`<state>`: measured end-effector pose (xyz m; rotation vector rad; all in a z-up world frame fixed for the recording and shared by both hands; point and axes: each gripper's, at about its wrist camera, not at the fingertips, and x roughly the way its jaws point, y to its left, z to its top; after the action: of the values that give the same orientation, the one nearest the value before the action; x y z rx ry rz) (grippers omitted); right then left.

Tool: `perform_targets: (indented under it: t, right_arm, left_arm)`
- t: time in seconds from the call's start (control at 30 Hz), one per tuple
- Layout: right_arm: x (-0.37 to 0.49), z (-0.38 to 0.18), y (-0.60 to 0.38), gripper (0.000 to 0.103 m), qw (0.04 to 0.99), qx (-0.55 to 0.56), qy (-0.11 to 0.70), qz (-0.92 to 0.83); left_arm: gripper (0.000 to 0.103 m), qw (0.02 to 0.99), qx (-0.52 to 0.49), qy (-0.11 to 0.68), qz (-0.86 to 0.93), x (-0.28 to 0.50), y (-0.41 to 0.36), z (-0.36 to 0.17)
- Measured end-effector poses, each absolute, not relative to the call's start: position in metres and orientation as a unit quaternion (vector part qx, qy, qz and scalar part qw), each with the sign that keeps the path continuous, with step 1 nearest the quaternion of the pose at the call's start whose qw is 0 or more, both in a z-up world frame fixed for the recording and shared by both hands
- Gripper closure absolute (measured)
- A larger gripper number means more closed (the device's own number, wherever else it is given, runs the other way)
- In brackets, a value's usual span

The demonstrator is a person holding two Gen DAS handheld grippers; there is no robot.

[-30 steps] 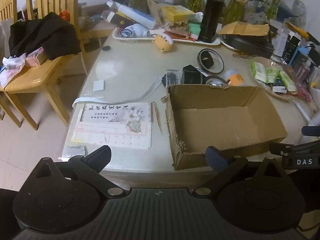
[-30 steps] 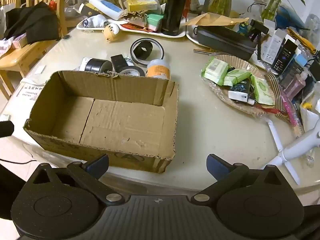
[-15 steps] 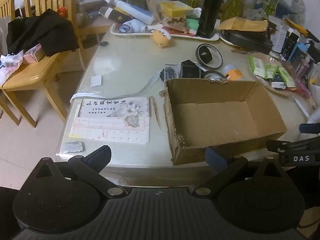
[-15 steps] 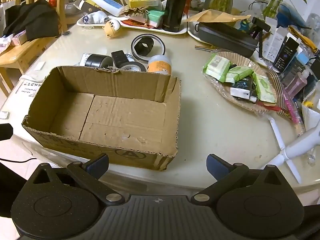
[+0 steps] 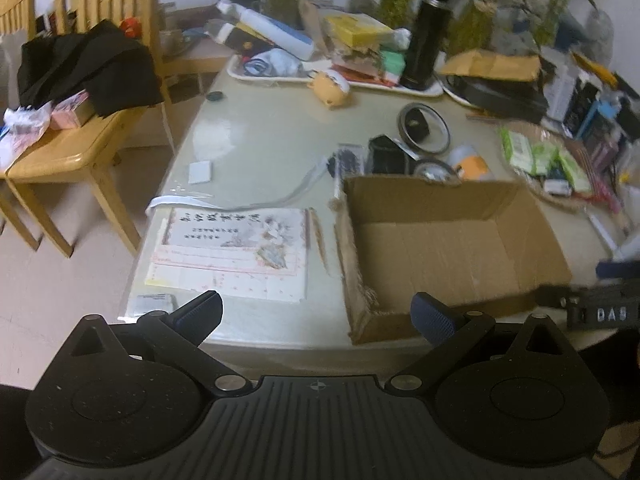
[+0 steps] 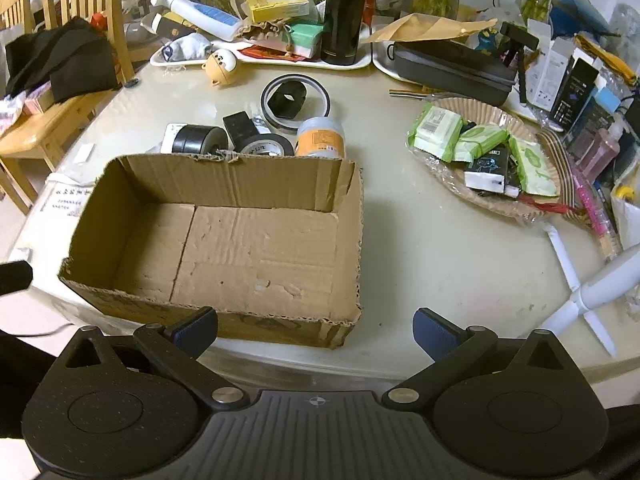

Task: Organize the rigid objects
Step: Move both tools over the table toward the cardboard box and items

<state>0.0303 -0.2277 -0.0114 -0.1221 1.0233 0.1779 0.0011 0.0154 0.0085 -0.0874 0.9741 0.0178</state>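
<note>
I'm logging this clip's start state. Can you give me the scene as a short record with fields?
setting: cluttered table
box: open, nothing inside, near the table's front edge
behind box: black tape rolls, orange-labelled can
right of box: dish of green packets
far side: black flask on a white tray
left gripper: open, holds nothing
right gripper: open, holds nothing
progress: nothing boxed yet

White letters "DAS" stand on the black body of the right claw, just right of the cardboard box. Left of the box, the printed sheet carries rows of Chinese characters, too blurred to read.
</note>
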Motion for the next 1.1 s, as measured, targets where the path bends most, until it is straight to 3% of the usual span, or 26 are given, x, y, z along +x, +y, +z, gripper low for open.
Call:
perform_targets:
  t: [0.47,1.1]
  right_arm:
    - [0.032,-0.01,-0.225,0.0,0.855,-0.021,0.509,0.094]
    - [0.046,-0.016,-0.232,0.0,0.872,-0.041,0.482,0.081]
  left_arm:
    - [0.0,0.904,-0.018,0.425,0.034,0.024,0.053,0.053]
    - [0.001,0.888,-0.018,0.457,-0.056,0.046,0.017,0.023]
